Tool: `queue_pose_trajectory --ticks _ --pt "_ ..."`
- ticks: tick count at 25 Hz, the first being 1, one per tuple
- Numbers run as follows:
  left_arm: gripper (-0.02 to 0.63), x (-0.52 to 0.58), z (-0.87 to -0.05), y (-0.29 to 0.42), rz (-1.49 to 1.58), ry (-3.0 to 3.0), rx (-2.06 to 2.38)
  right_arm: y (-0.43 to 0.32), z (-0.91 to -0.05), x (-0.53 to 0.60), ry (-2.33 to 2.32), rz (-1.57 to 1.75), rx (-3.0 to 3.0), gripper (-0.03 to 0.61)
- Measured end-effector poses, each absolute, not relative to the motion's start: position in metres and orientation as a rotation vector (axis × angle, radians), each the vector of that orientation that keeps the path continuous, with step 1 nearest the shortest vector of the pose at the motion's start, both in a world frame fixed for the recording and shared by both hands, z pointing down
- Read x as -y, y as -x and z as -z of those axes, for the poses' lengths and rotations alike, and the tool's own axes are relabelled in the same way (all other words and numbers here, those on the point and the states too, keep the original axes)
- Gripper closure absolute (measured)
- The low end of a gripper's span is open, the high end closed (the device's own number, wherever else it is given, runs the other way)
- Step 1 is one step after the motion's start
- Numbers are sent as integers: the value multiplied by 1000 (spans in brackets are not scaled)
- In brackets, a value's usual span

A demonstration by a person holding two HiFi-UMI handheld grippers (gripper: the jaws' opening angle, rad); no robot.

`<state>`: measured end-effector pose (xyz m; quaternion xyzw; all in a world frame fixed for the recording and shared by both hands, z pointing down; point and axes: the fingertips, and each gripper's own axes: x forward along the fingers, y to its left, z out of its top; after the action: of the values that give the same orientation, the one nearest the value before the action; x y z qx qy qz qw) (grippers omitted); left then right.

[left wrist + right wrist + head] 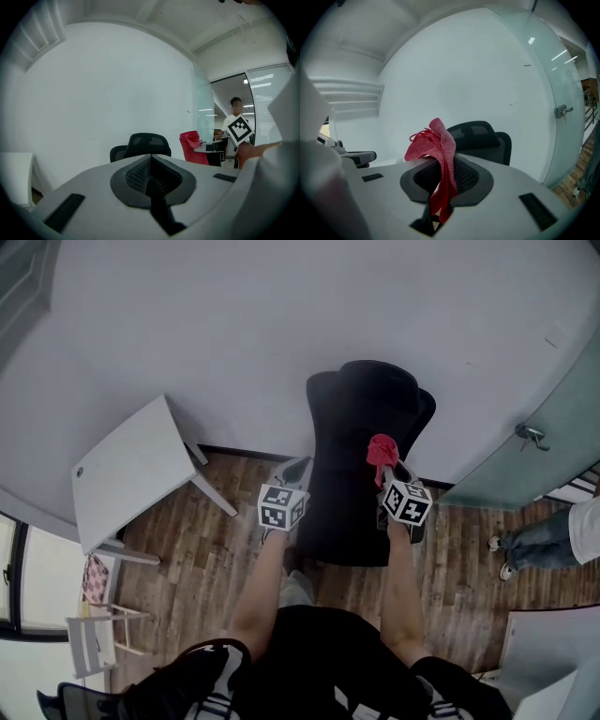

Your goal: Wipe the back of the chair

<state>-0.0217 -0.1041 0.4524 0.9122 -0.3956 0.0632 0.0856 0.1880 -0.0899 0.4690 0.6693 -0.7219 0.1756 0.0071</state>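
- Two handheld grippers reach forward over a black office chair (361, 418) that stands at the centre of the head view, its back towards a white wall (281, 324).
- Right gripper (391, 468): clenched on a red cloth (381, 451), held at the right part of the chair's back. In the right gripper view the cloth (436, 145) stands up out of the closed jaws in a crumpled peak, a strip of it hanging down between them, with the chair's headrest (476, 133) behind.
- Left gripper (293, 470): at the chair's left edge in the head view. In the left gripper view its jaws are pressed together with nothing between them, and the chair's top (147, 143) shows just beyond.
- Wooden floor (187, 549) fills the lower part of the head view.
- White table (131, 470) stands at the left of the head view.
- Glass door (553, 446) with a metal handle (531, 435) is at the right of the head view.
- Another person's jeans leg (539, 540) shows at the right edge.
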Motion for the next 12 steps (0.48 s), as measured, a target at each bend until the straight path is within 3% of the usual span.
queue_pose_trajectory --ticks 12 --pt "588 264 -460 1 -194 -2822 935 -155 -480 275 -2105 -456 2174 509"
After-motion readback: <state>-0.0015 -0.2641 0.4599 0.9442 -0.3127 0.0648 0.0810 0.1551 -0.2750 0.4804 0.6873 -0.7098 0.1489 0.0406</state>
